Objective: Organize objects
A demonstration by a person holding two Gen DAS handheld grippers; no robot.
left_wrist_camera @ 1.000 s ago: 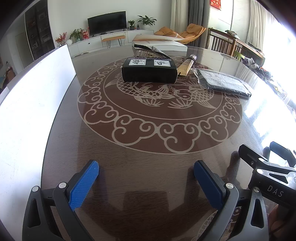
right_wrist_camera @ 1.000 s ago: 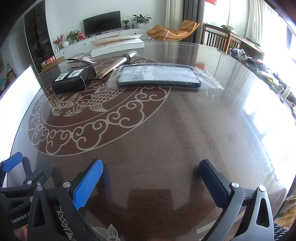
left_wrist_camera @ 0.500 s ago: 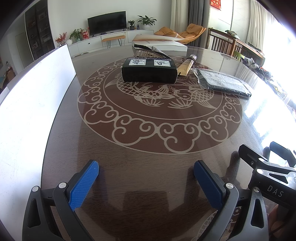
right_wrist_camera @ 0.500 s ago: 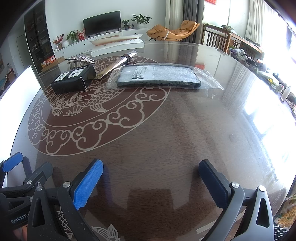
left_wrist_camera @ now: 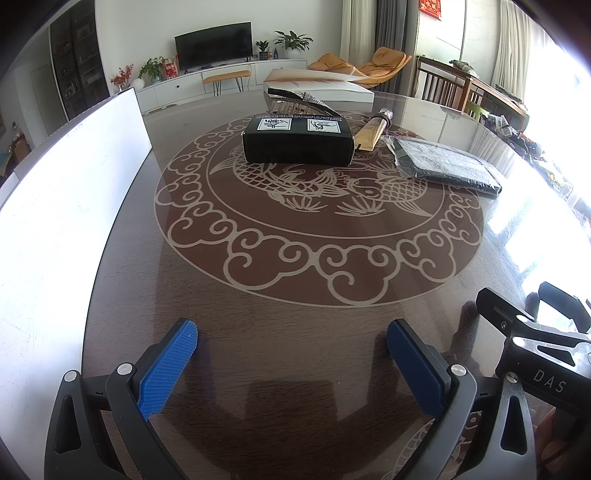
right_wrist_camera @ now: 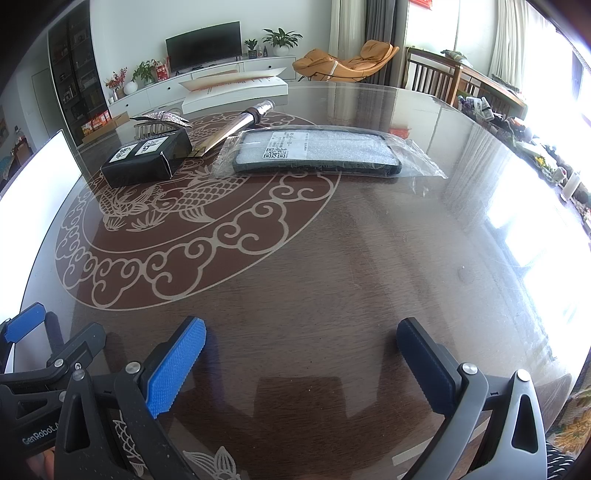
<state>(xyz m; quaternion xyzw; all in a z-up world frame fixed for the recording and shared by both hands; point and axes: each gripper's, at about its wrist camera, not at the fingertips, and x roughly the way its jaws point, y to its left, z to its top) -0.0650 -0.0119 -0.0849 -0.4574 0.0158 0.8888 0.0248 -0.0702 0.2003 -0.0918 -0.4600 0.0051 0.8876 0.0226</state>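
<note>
**Background stuff behind the table**

Way out past the gripper tips there's a TV on a white cabinet, plants next to it. Orange lounger off to the far right, wooden chairs beyond that. Big white board along the left side.

"DAS" in pale letters reads on the black body of the right gripper, seen at the right edge of the left wrist view. "GenRobot." reads on the black body of the left gripper, low left in the right wrist view; the rest is cut off. The black box carries two white labels with black marks, not legible. The bagged dark case has a white sticker with a QR code and lines of print too small to read. A red wall sign shows characters, unreadable.
</note>
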